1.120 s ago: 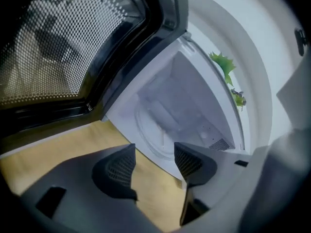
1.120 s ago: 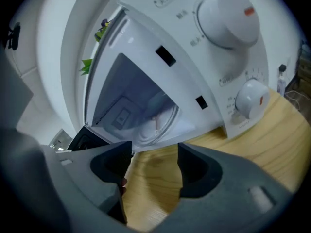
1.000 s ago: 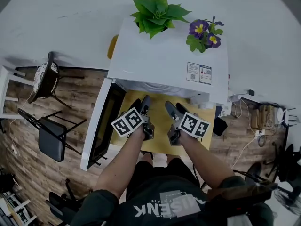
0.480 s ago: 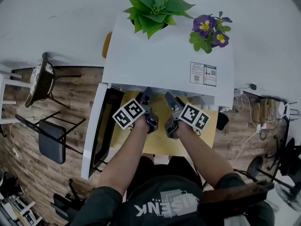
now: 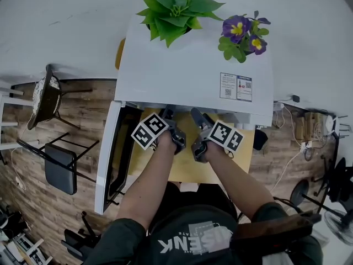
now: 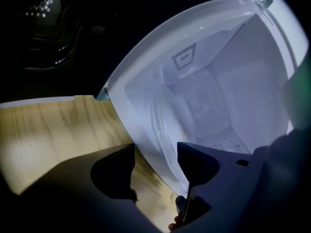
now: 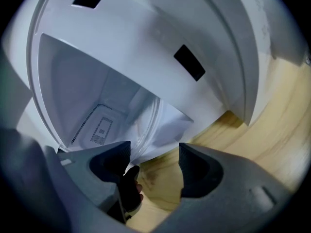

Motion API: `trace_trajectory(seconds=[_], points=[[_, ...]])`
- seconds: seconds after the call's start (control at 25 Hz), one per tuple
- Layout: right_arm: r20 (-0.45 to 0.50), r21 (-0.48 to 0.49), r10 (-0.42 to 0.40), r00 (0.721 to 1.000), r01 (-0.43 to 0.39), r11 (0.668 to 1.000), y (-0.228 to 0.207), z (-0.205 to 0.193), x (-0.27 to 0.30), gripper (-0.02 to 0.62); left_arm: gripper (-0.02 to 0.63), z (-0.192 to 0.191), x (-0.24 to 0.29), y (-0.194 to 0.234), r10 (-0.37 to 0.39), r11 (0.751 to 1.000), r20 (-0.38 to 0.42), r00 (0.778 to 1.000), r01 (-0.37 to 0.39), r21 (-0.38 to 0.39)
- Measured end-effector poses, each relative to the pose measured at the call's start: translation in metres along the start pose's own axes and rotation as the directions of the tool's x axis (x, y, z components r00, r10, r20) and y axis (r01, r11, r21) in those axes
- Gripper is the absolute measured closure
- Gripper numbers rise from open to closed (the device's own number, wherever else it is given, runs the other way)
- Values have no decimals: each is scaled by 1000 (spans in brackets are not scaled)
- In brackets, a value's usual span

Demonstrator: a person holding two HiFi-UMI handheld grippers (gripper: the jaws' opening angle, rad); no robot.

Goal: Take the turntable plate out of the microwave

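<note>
The white microwave (image 5: 193, 70) stands on a pale wooden table (image 5: 185, 167), its door (image 5: 112, 148) swung open to the left. In the left gripper view the clear glass turntable plate (image 6: 177, 115) lies on the floor of the lit cavity. Its rim (image 7: 149, 123) also shows in the right gripper view. My left gripper (image 5: 167, 114) hovers at the cavity's mouth, and its jaws have just been opening, with nothing between them (image 6: 155, 152). Beside it my right gripper (image 5: 196, 116) stands open and empty (image 7: 154, 152), just short of the plate's edge.
A green plant (image 5: 175, 7) and a purple flower pot (image 5: 242, 32) stand on top of the microwave. A black chair (image 5: 58, 162) and a stool (image 5: 41, 95) are on the wooden floor at the left. Cables (image 5: 300, 131) lie at the right.
Both grippers have moved forward and a little down, from over the table to the microwave's mouth, and each has rolled somewhat.
</note>
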State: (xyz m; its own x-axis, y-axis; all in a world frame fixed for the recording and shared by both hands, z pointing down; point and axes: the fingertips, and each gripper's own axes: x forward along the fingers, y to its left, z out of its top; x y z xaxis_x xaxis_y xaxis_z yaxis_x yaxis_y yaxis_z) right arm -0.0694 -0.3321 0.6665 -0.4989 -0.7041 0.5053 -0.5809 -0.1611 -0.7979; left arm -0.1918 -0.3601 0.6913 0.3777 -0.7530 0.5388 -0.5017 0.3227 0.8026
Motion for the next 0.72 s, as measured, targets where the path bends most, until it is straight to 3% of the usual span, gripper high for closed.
trace_trajectory(seconds=[0.36,0.64,0.72], points=[[-34,22,25,999,-24,999,1,-11,6,301,359,-18,-14,3,-55,998,-10,998,55,-24],[-48,66,61,997,-57,996,2,-17,13,301,527,-20,-21,-11,-117,993,-25,993,118,25],[-44,64,65,997,-62,996,4,-16,13,301,534,-20,-21,-13,-121,992,-25,992,121,17]])
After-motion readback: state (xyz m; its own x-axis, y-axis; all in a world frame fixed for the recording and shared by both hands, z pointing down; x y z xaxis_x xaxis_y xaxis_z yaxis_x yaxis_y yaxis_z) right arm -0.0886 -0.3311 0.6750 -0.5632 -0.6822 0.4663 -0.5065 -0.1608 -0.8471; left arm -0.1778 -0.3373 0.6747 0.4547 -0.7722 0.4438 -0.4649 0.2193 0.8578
